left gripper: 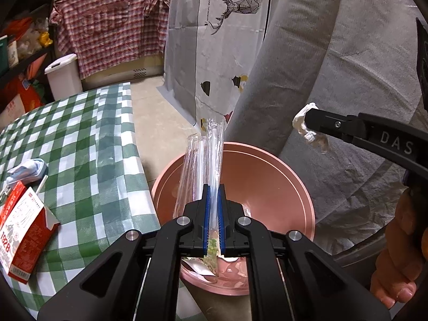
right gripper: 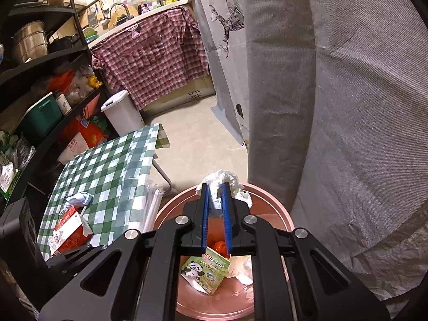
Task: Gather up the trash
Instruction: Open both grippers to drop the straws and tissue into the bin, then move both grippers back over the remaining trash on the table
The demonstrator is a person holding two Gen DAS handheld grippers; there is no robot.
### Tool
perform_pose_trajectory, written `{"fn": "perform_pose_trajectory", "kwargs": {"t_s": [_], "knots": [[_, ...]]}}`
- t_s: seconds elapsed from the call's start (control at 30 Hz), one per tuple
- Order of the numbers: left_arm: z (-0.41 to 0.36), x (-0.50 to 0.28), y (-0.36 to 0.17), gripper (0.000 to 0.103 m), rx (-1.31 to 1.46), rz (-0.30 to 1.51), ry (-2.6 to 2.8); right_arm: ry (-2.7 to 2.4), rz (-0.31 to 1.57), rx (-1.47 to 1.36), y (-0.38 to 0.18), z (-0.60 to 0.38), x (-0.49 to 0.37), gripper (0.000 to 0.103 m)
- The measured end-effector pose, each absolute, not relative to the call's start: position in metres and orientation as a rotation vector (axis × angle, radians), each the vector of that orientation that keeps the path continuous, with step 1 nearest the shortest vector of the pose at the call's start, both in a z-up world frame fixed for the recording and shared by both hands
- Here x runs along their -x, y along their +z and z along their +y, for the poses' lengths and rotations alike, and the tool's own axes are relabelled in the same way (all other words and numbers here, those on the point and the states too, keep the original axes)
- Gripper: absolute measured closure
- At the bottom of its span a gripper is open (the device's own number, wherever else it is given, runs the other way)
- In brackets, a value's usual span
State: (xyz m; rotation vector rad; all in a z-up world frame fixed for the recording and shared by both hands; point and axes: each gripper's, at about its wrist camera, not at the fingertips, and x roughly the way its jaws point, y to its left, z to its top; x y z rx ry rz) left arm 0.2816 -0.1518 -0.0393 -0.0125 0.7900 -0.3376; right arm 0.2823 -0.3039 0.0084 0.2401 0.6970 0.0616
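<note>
My left gripper [left gripper: 213, 187] is shut on a long clear plastic wrapper [left gripper: 203, 155] that stands up over the round pink bin [left gripper: 267, 157]. To its right, my right gripper [left gripper: 311, 119] holds a crumpled white tissue [left gripper: 299, 123] above the bin's far side. In the right wrist view the blue pads of the right gripper [right gripper: 215, 187] pinch that tissue [right gripper: 222, 176] at their tips, over the pink bin [right gripper: 267, 195]. Inside the bin lie a panda-print packet [right gripper: 206, 270], something orange [right gripper: 219, 246] and more white tissue [right gripper: 242, 267].
Left of the bin, a table with a green checked cloth [left gripper: 88, 139] carries a red carton [left gripper: 24, 230] and a blue cloth [left gripper: 26, 168]. A person's grey trouser legs [left gripper: 334, 67] stand right behind the bin. A white lidded bin [left gripper: 62, 76] and shelves are farther back.
</note>
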Motion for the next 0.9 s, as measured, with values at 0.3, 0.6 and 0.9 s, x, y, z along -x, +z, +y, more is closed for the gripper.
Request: {"fn": "perform_pose_trajectory", "kwargs": {"t_s": [0.3, 0.6, 0.9], "knots": [[-0.143, -0.285, -0.043, 0.077, 0.018, 0.802, -0.326, 0.042, 0.714, -0.255, 0.002, -0.308, -0.288, 0.066], [-0.118, -0.270, -0.020, 0.077, -0.004, 0.764, -0.305, 0.050, 0.700, -0.257, 0.003, -0.305, -0.284, 0.066], [-0.048, -0.247, 0.031, 0.077, -0.031, 0.716, -0.255, 0.128, 0.633, -0.208, 0.020, -0.274, -0.259, 0.066]]}}
